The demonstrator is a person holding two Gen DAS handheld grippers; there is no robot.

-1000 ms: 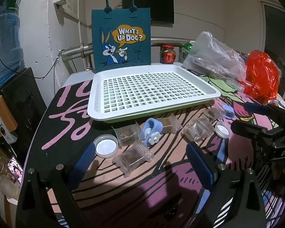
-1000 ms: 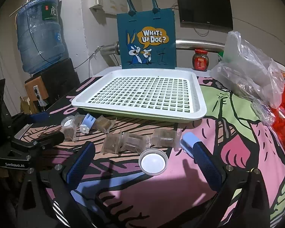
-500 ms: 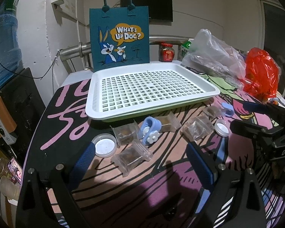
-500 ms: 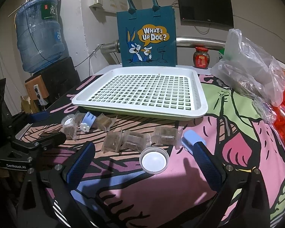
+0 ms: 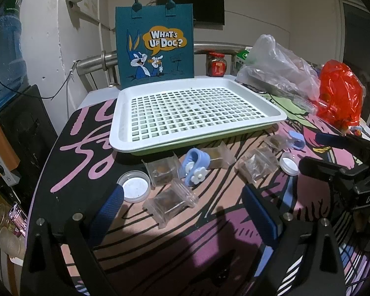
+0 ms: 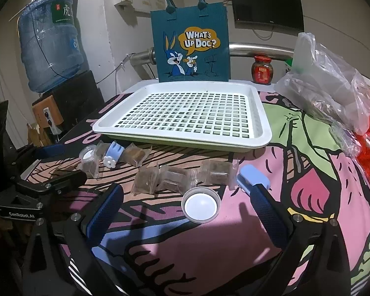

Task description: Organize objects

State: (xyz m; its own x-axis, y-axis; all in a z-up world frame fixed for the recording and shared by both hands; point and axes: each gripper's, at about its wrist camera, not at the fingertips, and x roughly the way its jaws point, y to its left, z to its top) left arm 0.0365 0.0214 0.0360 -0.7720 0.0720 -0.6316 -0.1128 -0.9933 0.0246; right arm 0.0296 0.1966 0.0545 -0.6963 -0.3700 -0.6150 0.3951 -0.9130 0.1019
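A white slotted tray (image 5: 125,133) (image 6: 264,113) lies empty on the patterned table. In front of it are several clear packets with brown contents (image 5: 170,201) (image 6: 145,180), two blue clips (image 5: 193,164) (image 6: 252,176), one with a white flower (image 6: 109,160), and two white round lids (image 5: 134,188) (image 6: 201,207). My left gripper (image 5: 182,197) is open just above the nearest packet, nothing between its fingers. My right gripper (image 6: 187,197) is open around the white lid, close over the table. Each gripper shows at the edge of the other's view.
A teal cartoon tote bag (image 5: 155,46) (image 6: 192,46) stands behind the tray. A clear plastic bag (image 5: 278,69) (image 6: 328,86) and a red bag (image 5: 340,93) lie at the right. A red-lidded jar (image 6: 261,70) stands at the back, a water jug (image 6: 51,49) at the left.
Both grippers have eased slightly forward toward the objects in front of the tray. Nothing on the table has moved.
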